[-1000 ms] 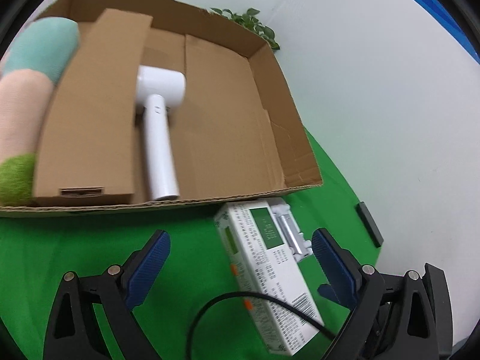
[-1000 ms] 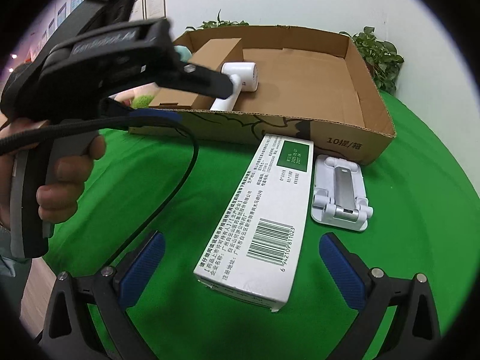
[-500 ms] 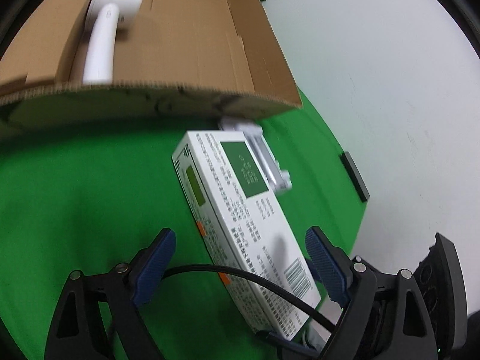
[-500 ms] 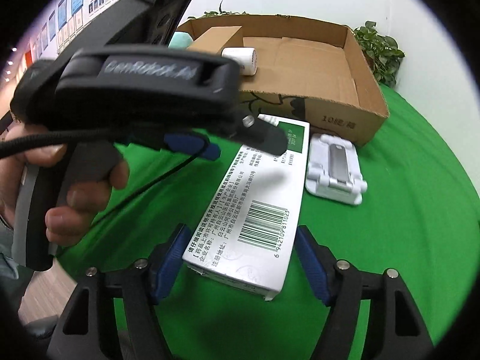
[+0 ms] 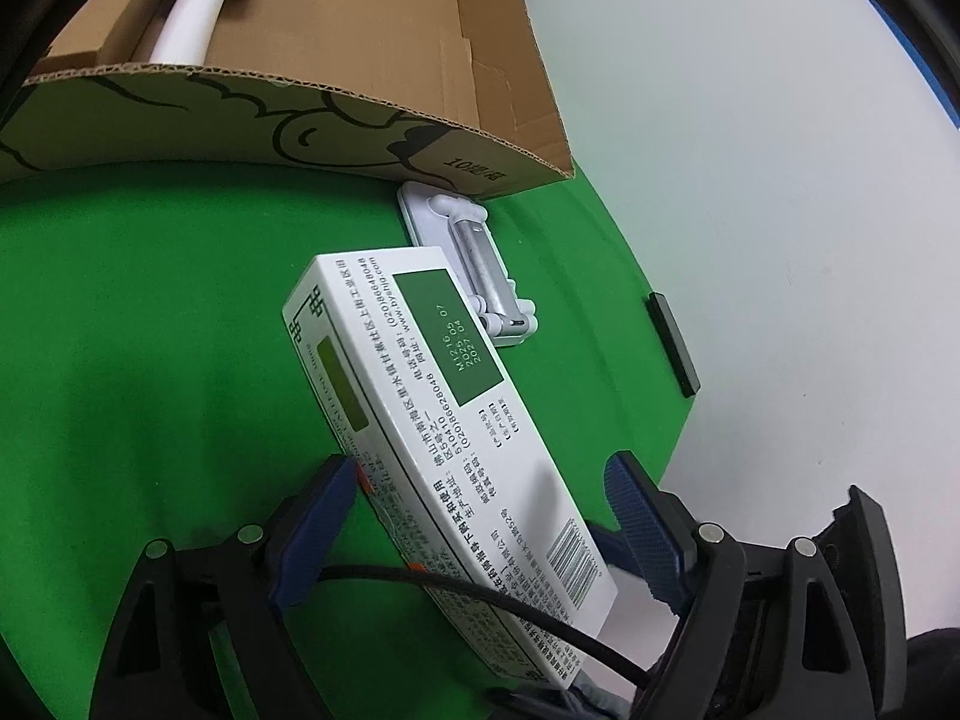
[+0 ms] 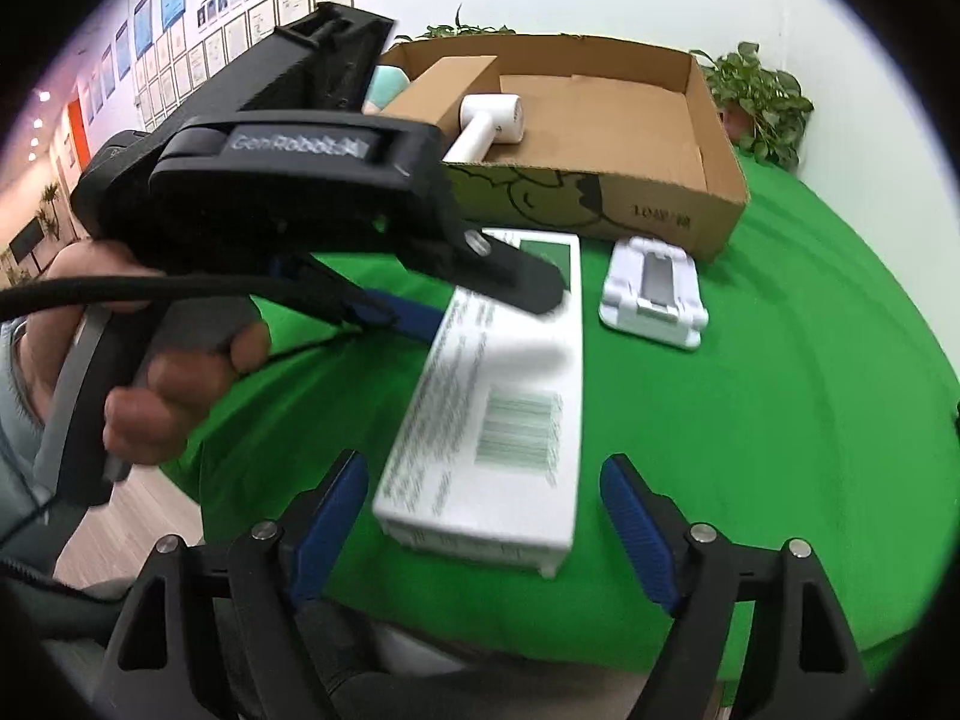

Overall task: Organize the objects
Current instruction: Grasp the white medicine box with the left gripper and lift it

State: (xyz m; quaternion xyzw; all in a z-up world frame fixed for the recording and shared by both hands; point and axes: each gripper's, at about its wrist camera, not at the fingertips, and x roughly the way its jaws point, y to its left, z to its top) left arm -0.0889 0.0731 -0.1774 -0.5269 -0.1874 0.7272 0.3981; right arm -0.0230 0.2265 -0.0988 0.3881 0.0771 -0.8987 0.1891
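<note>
A long white box with a green label (image 5: 420, 390) lies slantwise on the green cloth and runs in between the fingers of my left gripper (image 5: 474, 522). Those jaws are closing. The left pad (image 5: 318, 528) touches the box's side, and a small gap shows at the right pad (image 5: 642, 528). In the right wrist view the same box (image 6: 498, 396) is blurred. Its near end sits between the pads of my right gripper (image 6: 483, 516), with gaps on both sides, and those jaws are opening. A hand (image 6: 150, 372) holds the left gripper.
A white phone stand (image 6: 654, 294) lies just beyond the box, before the open cardboard box (image 6: 630, 204). Inside that are a white hair dryer (image 6: 486, 120) and a brown carton (image 6: 444, 90). A black block (image 5: 675, 342) sits at the cloth's right edge. A plant (image 6: 762, 102) stands behind.
My left gripper came down and forward over the white box, which now reaches deep between its narrowing fingers. The right gripper's jaws are narrower than a second ago, and the box now looks blurred.
</note>
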